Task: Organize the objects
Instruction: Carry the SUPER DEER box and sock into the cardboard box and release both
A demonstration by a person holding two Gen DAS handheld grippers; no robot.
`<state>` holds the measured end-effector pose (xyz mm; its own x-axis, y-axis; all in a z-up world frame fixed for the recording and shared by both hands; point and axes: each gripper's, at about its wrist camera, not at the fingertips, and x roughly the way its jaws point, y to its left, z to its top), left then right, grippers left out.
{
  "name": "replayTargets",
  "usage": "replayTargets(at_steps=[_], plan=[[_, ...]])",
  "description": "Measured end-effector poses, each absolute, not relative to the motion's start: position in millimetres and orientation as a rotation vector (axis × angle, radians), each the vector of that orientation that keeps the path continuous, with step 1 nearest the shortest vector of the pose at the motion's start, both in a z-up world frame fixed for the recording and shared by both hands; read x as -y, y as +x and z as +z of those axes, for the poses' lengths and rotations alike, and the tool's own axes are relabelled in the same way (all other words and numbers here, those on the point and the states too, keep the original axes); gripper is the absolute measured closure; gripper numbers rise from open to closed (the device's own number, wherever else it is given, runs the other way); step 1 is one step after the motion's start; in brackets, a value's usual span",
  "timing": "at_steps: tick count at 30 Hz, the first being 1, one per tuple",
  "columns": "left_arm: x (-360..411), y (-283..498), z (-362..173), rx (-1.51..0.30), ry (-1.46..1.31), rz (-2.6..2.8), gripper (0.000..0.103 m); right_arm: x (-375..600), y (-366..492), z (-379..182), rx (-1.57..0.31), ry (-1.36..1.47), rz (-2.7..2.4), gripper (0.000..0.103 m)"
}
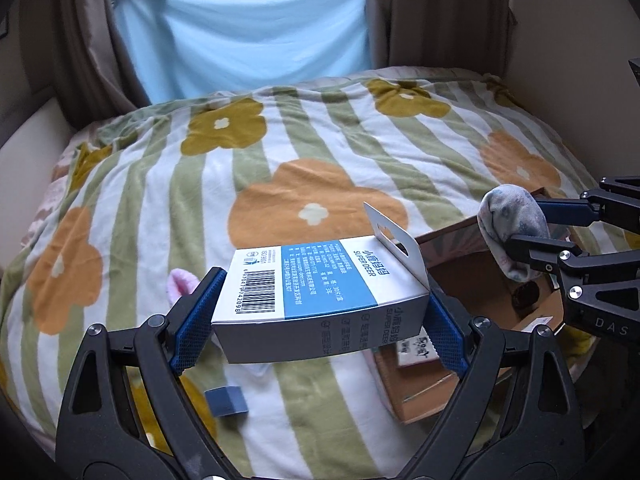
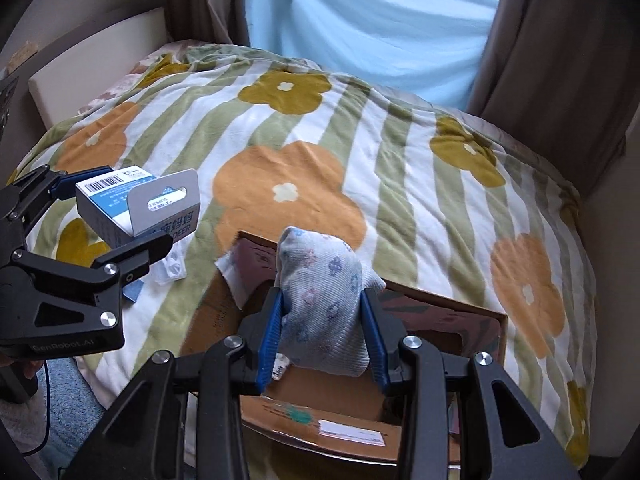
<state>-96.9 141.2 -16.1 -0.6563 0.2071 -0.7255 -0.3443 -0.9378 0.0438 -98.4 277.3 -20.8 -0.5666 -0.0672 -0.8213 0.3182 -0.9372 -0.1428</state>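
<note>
My left gripper (image 1: 320, 312) is shut on a white and blue carton (image 1: 316, 292) with a barcode and hang tab, held above the bed; it also shows in the right wrist view (image 2: 132, 204). My right gripper (image 2: 323, 328) is shut on a rolled grey patterned sock (image 2: 320, 304), held over an open cardboard box (image 2: 492, 320). In the left wrist view the sock (image 1: 510, 220) and the box (image 1: 460, 272) are at the right.
A striped flowered blanket (image 1: 320, 140) covers the bed. A small blue-grey block (image 1: 226, 400) and a pink fluffy item (image 1: 180, 284) lie on it near my left gripper. A clear plastic piece (image 2: 172, 268) lies beside the box. Curtains and a blue sheet (image 1: 248, 24) hang behind.
</note>
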Motion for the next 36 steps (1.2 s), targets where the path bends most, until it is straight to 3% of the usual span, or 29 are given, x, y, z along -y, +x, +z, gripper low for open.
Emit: replayTargets(at_steps=[13, 28, 30, 32, 33, 34, 36], plan=[[-244, -92, -77, -0.325, -1.181, 2.422, 0.012, -390, -100, -74, -0.264, 1.518, -2.647, 0.068], [-259, -95, -94, -0.392, -1.208, 2.375, 0.012, -411, -108, -98, -0.142, 1.563, -2.641, 0.067], [-260, -95, -91, -0.410, -1.188, 2.372, 0.011, -409, -111, -98, -0.114, 1.565, -2.639, 0.062], [-260, -95, -88, -0.441, -1.175, 2.387, 0.000, -408, -113, -97, -0.088, 1.571, -2.636, 0.045], [-259, -93, -85, -0.437, -1.163, 2.390, 0.000, -408, -114, -96, -0.075, 1.566, -2.648, 0.026], [-257, -93, -83, -0.423, -1.155, 2.385, 0.000, -408, -113, -94, -0.066, 1.549, -2.659, 0.016], [-252, -92, -81, -0.405, -1.165, 2.370, 0.000, -408, -111, -91, -0.050, 1.511, -2.670, 0.014]])
